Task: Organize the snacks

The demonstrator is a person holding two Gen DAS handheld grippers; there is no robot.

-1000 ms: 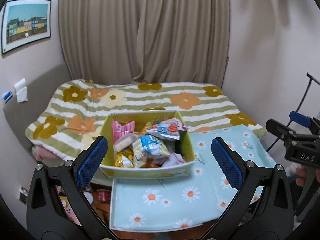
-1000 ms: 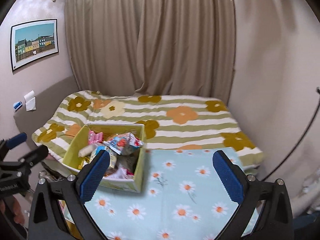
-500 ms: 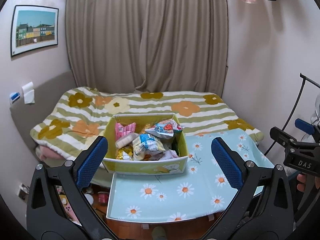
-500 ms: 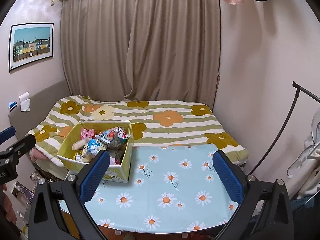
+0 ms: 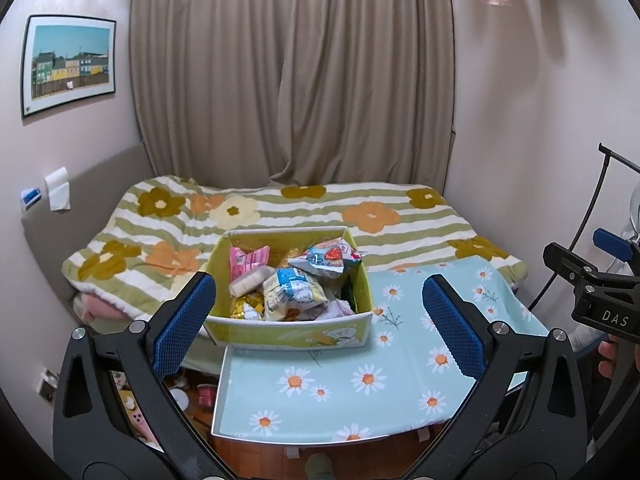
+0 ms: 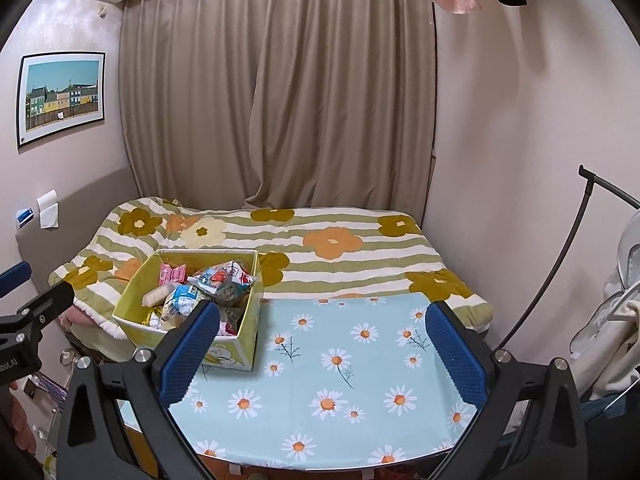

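The left gripper (image 5: 319, 322) is hanging wide open above the desk (image 5: 360, 400), gripping nothing. The right gripper (image 6: 322, 350) is spread just as wide, also empty. Past them, at about 10 o'clock on the daisy-print desk in the right wrist view, a yellow-green box (image 6: 236, 350) is sitting heaped with snack packets (image 5: 296, 284); the lower packets are buried and hard to make out. A striped flowered bed (image 6: 320, 256) is lying beyond, then the curtain (image 6: 280, 100).

Beige curtain (image 6: 276, 92) behind a floral-quilted bed (image 6: 320, 248), framed picture (image 6: 62, 96) on the wall
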